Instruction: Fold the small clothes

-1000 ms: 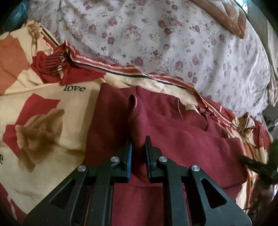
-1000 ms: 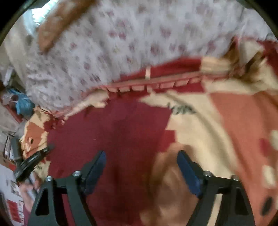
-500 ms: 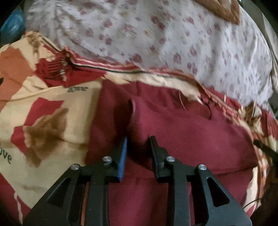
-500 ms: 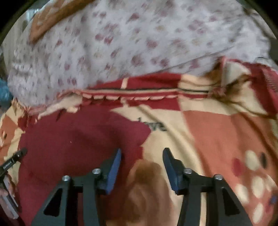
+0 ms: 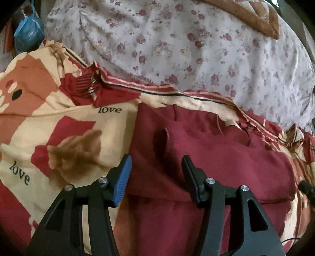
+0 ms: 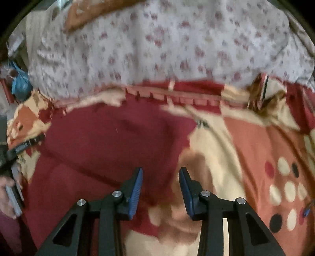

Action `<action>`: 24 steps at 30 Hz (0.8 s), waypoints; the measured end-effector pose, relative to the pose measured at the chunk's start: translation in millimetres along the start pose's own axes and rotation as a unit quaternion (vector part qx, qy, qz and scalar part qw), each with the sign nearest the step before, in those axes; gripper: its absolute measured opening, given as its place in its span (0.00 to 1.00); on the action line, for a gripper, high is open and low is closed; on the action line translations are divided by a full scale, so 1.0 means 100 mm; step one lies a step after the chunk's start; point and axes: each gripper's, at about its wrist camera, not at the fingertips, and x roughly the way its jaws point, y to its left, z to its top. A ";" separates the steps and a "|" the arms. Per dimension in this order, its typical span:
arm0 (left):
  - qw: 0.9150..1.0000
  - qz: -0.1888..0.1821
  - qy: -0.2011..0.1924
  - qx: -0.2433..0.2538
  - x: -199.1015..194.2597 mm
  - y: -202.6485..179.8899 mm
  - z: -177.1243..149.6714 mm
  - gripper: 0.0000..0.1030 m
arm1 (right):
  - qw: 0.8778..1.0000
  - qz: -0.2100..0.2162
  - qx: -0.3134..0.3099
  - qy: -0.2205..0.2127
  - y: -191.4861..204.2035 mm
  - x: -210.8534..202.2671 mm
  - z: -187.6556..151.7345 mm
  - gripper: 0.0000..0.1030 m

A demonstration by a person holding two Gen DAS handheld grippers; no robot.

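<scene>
A dark red garment lies folded on a patterned bedspread, with a small raised pucker near its left side. My left gripper hovers just over that side, its jaws opening; the cloth lies under the gap and the pads do not press on it. In the right wrist view the same garment fills the left half. My right gripper hangs above the garment's right edge, jaws closing, with nothing pinched between them.
A floral quilt is heaped behind the bedspread, with a brown cushion on top. A blue bag sits at the far left. A hand holding the other gripper shows at the right view's left edge.
The left gripper let go of the pinched fold of the red garment and its jaws spread wide. The right gripper's jaws drew closer together as it lifted and swung over the garment's right edge.
</scene>
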 end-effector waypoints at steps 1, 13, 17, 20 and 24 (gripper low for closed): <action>1.000 0.000 0.003 0.000 0.02 0.00 0.00 0.51 | 1.000 -0.002 -0.004 -0.008 0.05 0.01 0.08 0.40; 1.000 0.023 0.019 0.008 0.29 -0.02 -0.03 0.58 | 0.999 -0.010 0.025 0.027 -0.02 0.89 0.41 0.41; 1.000 0.024 0.018 0.010 0.29 -0.02 -0.03 0.58 | 1.000 -0.003 0.029 0.002 -0.03 0.48 0.26 0.43; 0.999 0.030 0.012 0.017 0.26 -0.04 -0.04 0.58 | 1.000 -0.012 -0.005 0.020 0.03 0.43 0.03 0.47; 0.999 0.020 0.018 0.021 0.06 -0.04 -0.11 0.58 | 0.998 0.012 0.029 0.054 -0.13 0.44 -0.09 0.48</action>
